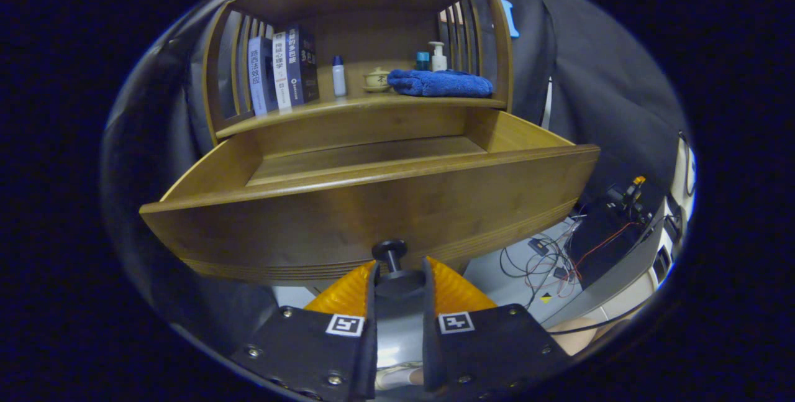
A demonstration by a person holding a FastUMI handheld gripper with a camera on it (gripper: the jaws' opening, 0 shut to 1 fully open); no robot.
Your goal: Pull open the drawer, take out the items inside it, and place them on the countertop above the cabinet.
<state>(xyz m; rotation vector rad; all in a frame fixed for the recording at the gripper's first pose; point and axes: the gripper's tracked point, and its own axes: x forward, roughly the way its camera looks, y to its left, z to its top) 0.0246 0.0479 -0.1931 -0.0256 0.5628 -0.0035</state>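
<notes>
The wooden drawer (372, 215) stands pulled far out of the cabinet (360, 116). The part of its floor that shows is bare wood, and the part nearest me is hidden behind the front panel. My gripper (400, 265) is just under the front panel, shut on the dark drawer knob (390, 249), whose round head sits between the fingers. On the countertop shelf (348, 107) above the drawer lies a folded blue towel (441, 83).
On the shelf stand three books (282, 69), a small white bottle (338, 76), a little lidded pot (376, 79) and a pump bottle (438, 56). Slatted sides close the shelf in. Cables and dark equipment (596, 234) lie on the floor to the right.
</notes>
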